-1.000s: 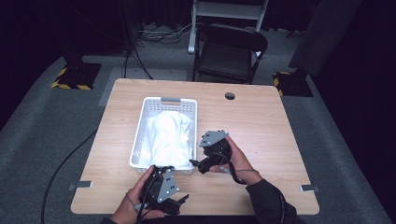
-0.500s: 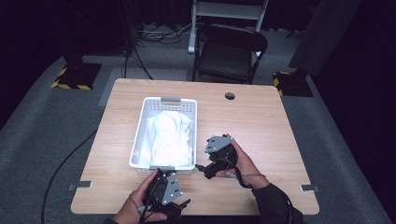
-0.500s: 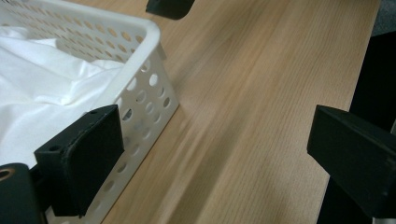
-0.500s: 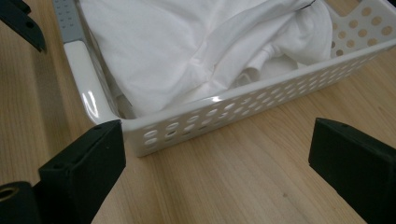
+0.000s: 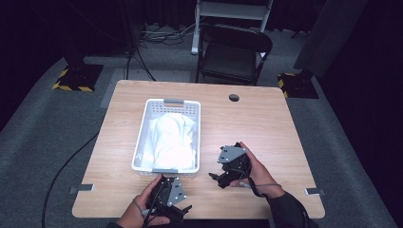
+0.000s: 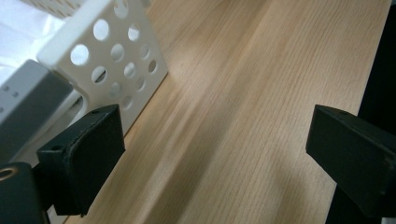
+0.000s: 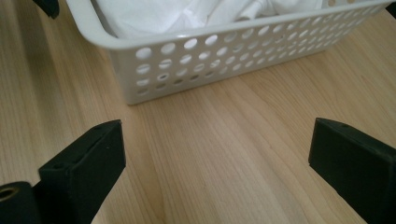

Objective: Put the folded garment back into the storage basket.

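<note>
A white perforated basket (image 5: 142,137) stands left of the table's middle with white cloth (image 5: 172,140) piled inside. My left gripper (image 5: 183,211) is at the table's front edge, just in front of the basket's near end; its jaws stand wide open over bare wood, the basket corner (image 6: 107,51) beside the left jaw. My right gripper (image 5: 216,178) rests low to the right of the basket, open with nothing between its jaws, facing the basket's corner (image 7: 140,79) and the cloth (image 7: 187,11) within.
The wooden table (image 5: 266,123) has a cable hole (image 5: 234,98) near its far edge. A black folding chair (image 5: 233,52) stands behind the table. Cables run over the grey floor at the left.
Both grippers have drawn back toward the table's front edge. The right one has moved down and to the right, away from the basket's side. Basket and cloth have not moved.
</note>
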Demonstrator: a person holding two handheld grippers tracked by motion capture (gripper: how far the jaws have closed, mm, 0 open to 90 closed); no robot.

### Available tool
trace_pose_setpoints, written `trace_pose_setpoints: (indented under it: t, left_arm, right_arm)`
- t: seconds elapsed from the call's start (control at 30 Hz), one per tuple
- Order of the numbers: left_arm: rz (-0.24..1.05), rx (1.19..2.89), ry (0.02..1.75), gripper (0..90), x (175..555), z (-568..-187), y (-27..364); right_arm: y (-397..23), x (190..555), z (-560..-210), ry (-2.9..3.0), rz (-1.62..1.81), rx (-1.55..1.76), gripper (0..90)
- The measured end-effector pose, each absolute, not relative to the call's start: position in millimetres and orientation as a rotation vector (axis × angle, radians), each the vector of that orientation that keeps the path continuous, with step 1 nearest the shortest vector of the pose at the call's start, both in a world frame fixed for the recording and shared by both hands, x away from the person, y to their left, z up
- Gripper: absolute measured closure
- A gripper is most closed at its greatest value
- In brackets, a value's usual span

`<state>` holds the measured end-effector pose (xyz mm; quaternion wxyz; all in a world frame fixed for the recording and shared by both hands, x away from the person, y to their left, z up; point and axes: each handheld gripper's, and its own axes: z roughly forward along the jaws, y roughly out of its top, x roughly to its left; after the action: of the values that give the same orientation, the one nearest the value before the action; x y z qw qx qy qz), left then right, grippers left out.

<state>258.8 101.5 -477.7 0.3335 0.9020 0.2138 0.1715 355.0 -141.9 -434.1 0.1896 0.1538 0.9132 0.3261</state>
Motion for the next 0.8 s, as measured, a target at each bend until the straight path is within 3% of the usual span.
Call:
trace_pose_setpoints:
  t: [0.8]
  left_arm:
    - [0.344, 2.345, 0.687, 3.1, 268.7, -500.2, 114.7]
  right_arm:
    - [-216.0, 331.4, -471.7, 2.569, 0.795, 0.568, 3.5]
